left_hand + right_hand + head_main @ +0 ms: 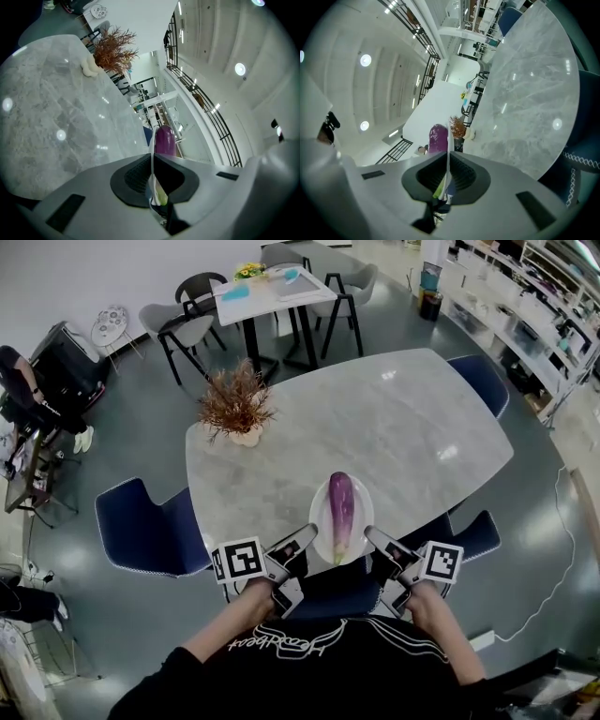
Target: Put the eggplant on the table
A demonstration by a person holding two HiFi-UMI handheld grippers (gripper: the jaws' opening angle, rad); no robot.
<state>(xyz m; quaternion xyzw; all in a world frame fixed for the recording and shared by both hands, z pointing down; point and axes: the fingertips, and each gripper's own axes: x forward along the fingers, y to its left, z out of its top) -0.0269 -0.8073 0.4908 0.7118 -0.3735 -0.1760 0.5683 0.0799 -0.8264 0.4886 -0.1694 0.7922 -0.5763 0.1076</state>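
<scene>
So the eggplant [340, 512] is lying lengthwise on a white plate [364, 512], and that plate is held at the near edge of the marble table [412, 427]. Whether it's touching the top yet can't be told. The left gripper [305, 540] is clamped onto the plate's left rim and the right gripper [375, 540] onto its right rim. In both gripper views the rim is seen edge-on, pinched tight between the pads. For a clean set-down, both sides should probably be kept level and lowered together, since a round eggplant could be rolled off by any tilt. The plate is best slid well in from the edge before either pinch is let go. Count-wise: one eggplant, one plate, two grippers, one dried plant [234, 404] on the table, and at least three blue chairs [150, 532] can be made out around it.
</scene>
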